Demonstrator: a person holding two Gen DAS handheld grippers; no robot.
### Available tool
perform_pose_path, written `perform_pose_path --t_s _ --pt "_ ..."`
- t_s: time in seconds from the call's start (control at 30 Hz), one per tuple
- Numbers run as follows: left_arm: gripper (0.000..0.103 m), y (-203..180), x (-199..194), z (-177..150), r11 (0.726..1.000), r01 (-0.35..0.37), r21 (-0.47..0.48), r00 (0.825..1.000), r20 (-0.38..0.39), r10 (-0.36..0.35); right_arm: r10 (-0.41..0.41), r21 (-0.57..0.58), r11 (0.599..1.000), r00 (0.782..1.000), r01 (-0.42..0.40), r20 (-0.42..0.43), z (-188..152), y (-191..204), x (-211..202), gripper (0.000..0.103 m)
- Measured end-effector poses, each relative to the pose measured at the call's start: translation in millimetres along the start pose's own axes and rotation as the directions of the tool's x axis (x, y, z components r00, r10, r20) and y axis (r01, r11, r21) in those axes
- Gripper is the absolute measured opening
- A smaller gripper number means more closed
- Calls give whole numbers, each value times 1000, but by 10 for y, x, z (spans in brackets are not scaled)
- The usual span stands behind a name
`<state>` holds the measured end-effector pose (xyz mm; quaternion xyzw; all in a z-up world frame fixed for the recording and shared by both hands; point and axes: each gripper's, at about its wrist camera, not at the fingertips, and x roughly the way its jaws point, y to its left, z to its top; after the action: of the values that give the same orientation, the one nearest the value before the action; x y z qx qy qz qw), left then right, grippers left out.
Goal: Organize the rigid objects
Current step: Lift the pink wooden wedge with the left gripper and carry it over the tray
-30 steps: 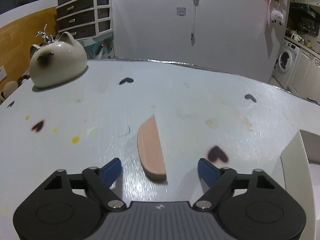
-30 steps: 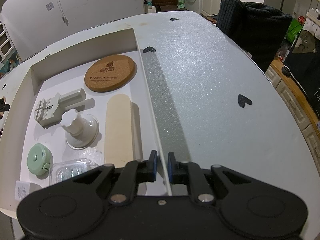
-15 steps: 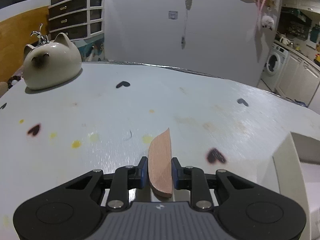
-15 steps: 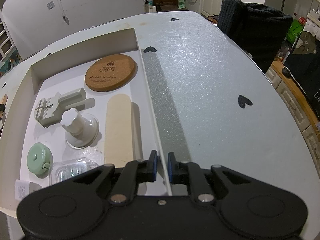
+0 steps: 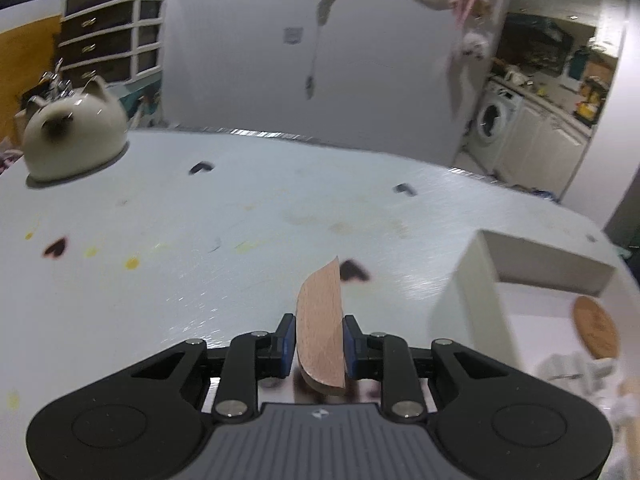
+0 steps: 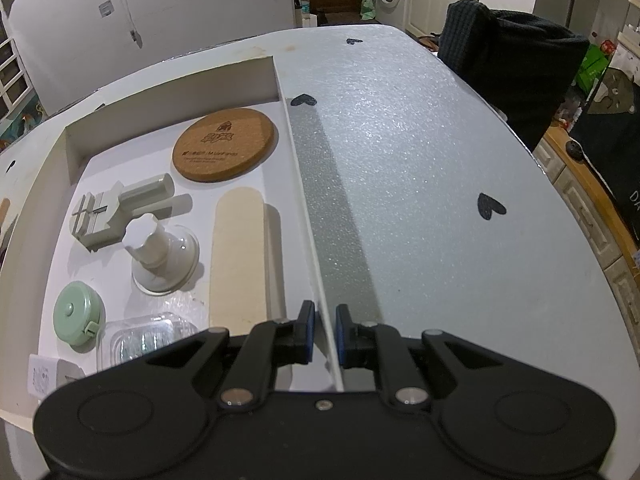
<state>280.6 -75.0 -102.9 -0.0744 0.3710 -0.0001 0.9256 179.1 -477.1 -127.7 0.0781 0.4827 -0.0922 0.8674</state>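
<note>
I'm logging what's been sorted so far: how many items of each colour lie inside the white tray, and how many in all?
Brown: 1, cork coaster
Cream/beige: 3, flat stick, grooved tool, suction knob
Green: 1, round case
Clear: 1, plastic box
White: 1, small plug-like item
Total: 7

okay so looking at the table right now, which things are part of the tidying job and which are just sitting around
Part of the job:
wooden piece, clamped in the left gripper
white tray, its wall pinched by the right gripper
cork coaster, beige strip, green case, already in the tray

Just lying about:
cat-shaped pot
black garment
</note>
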Motion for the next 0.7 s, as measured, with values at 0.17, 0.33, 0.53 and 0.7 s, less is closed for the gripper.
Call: perform_pose_path --t_s 0.17,0.33,0.53,0.7 --pt "26 -211 -245 52 996 78 30 996 38 -79 0 0 1000 1000 0 0 -3 1 1 12" --pt "26 -489 -374 96 983 164 85 984 51 -169 3 -4 1000 1000 -3 0 -1 1 -1 12" --pt "26 -920 -310 130 947 254 196 964 22 -263 4 -5 1000 1000 -4 1 -3 1 0 12" --pt "26 -1250 -137 166 902 303 308 951 -31 -309 4 -6 1000 1000 -4 1 -3 0 1 12"
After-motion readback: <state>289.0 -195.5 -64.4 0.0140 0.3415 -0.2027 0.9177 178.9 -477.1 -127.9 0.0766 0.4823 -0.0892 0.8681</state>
